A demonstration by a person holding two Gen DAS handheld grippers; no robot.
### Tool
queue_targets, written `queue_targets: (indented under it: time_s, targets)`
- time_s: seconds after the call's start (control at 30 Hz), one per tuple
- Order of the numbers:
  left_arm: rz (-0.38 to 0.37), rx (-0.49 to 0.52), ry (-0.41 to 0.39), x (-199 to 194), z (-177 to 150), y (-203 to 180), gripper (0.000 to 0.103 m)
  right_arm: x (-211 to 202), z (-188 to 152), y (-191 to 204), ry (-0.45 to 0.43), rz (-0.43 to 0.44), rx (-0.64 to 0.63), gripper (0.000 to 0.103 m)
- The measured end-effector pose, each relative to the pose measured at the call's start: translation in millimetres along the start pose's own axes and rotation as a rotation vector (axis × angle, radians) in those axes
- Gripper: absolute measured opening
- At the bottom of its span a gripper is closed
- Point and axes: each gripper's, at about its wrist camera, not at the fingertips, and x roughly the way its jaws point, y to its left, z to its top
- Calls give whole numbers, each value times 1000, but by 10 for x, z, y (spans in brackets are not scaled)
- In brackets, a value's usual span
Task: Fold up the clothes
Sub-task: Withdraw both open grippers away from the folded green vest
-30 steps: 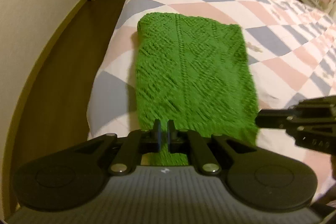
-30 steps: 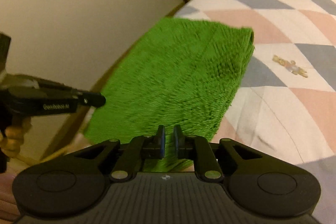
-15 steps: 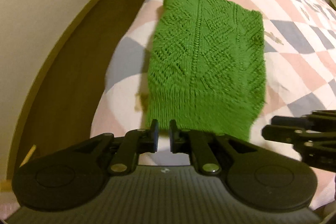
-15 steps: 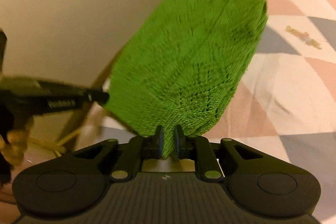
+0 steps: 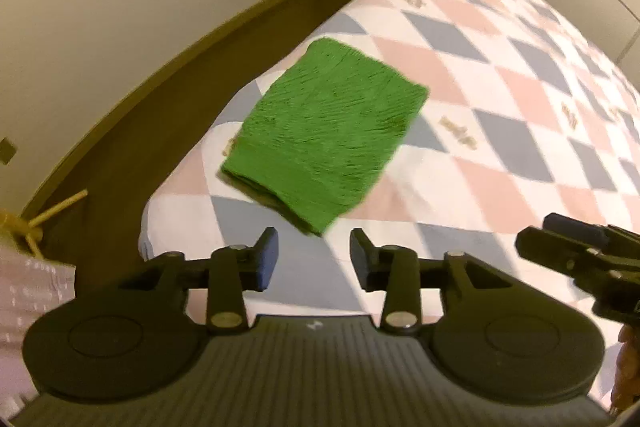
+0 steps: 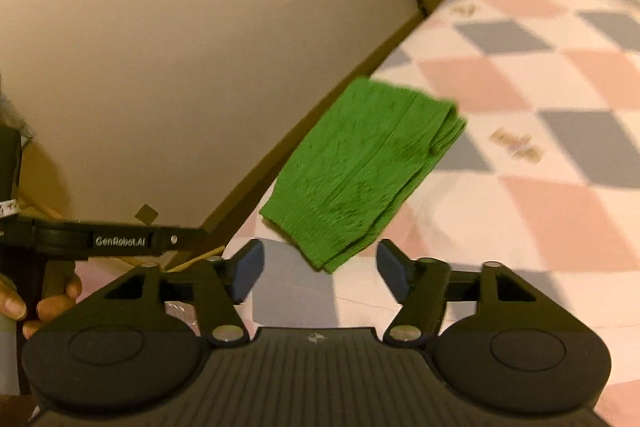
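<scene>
Green knit garment [image 5: 326, 135] — folded rectangle, ribbed — on diamond-patterned quilt [image 5: 500, 99].

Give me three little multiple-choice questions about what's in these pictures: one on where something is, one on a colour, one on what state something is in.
1. Where is the folded knit garment?
A. On the floor
B. On the bed, near its corner
C. Hanging on the door

2. What colour is it?
A. Green
B. Red
C. Grey

3. How does the garment lie with respect to the two grippers?
A. Both clamp it
B. Only the left clamps it
C. Neither touches it

Answers:
1 B, it rests on the checked quilt.
2 A, bright green in both views.
3 C, left gripper and right gripper are opening, with nothing between the pads.
</scene>
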Motion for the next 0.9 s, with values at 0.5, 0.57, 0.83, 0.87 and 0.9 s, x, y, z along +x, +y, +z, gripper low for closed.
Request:
queue_targets:
  time_s: [0.5, 0.57, 0.83, 0.87, 0.9]
  targets:
    - [39, -67, -77, -1079, -627, -752, 64, -1478, -203, -358, -124, -3, -74, 101]
    - [42, -53, -73, -1127, -674, -737, 66, -1562, -241, -319, -135, -11, -76, 101]
    - [87, -7, -76, -1301, -1060, -600, 77, -1638, -532, -140, -127, -48, -42, 101]
    - [94, -6, -75, -1328, -1093, -598, 77, -1643, -578, -106, -124, -47, -42, 101]
    - [99, -8, -73, -1365, -1113, -602, 77, -1647, -625, -71, -121, -46, -42, 101]
